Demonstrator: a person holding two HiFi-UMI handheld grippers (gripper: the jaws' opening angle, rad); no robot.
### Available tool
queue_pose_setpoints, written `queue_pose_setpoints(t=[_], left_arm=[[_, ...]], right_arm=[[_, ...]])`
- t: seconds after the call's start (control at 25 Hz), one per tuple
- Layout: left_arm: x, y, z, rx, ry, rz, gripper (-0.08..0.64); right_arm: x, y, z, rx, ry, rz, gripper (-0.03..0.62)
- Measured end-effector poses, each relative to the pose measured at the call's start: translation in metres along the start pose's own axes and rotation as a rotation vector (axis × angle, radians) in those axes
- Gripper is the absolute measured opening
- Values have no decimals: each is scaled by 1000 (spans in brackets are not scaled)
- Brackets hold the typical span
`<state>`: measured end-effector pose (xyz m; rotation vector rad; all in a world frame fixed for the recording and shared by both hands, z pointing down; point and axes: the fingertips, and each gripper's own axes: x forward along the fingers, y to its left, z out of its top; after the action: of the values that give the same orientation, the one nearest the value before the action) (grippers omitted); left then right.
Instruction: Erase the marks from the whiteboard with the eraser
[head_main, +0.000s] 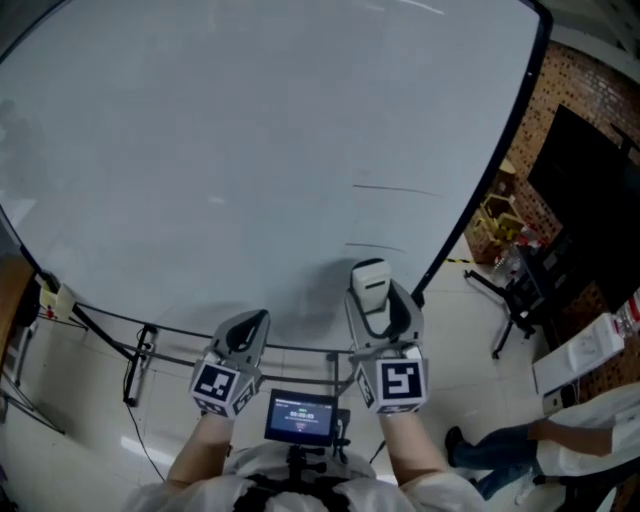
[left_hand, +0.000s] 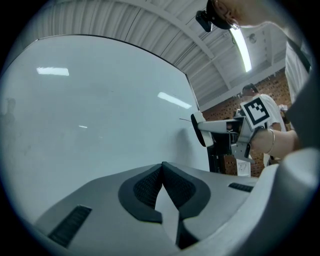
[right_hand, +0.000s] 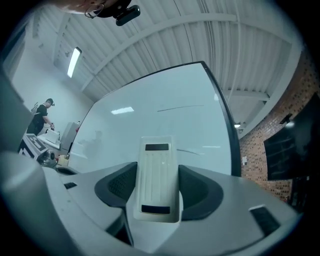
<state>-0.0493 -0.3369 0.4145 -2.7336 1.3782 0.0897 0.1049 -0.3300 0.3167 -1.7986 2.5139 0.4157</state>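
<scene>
Backdrop: wide whiteboard (head_main: 250, 150) filling most of the head view, dark-edged, on a black stand (head_main: 140, 358); pale floor (head_main: 90, 425) below.
Left gripper (head_main: 252, 322): low, in front of the board's bottom edge; jaws clenched tip to tip, nothing between them.
Small screen (head_main: 300, 417): lit, at the bottom centre, between the two wrists.
Right gripper (head_main: 372, 300): just right of the left one and a little higher; jaws grasping the eraser (head_main: 371, 283) by its long sides.
Eraser: white, oblong, ribbed back with a dark strip at each end, aimed at the board's lower right part; touching the board or not, cannot tell.
Marks (head_main: 396, 188): two thin dark lines, one above the other, above the eraser, near the board's right edge.
Brick wall (head_main: 575, 85): right of the board, with a large dark panel (head_main: 590, 190) in front of it.
Person (head_main: 570, 440): bottom right corner, pale top, blue trousers, well apart from the board.
</scene>
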Motion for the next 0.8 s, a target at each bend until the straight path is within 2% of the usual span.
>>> queue_pose_setpoints(t=[0.24, 0.52, 0.8], left_arm=[[-10, 23, -1, -7, -1, 13, 6], [-19, 42, -9, -28, 2, 25, 6], [-15, 47, -13, -42, 7, 24, 6]], right_arm=[[41, 28, 35, -98, -25, -27, 264], [64, 45, 37, -228, -35, -70, 264], [59, 31, 37, -171, -38, -44, 262]])
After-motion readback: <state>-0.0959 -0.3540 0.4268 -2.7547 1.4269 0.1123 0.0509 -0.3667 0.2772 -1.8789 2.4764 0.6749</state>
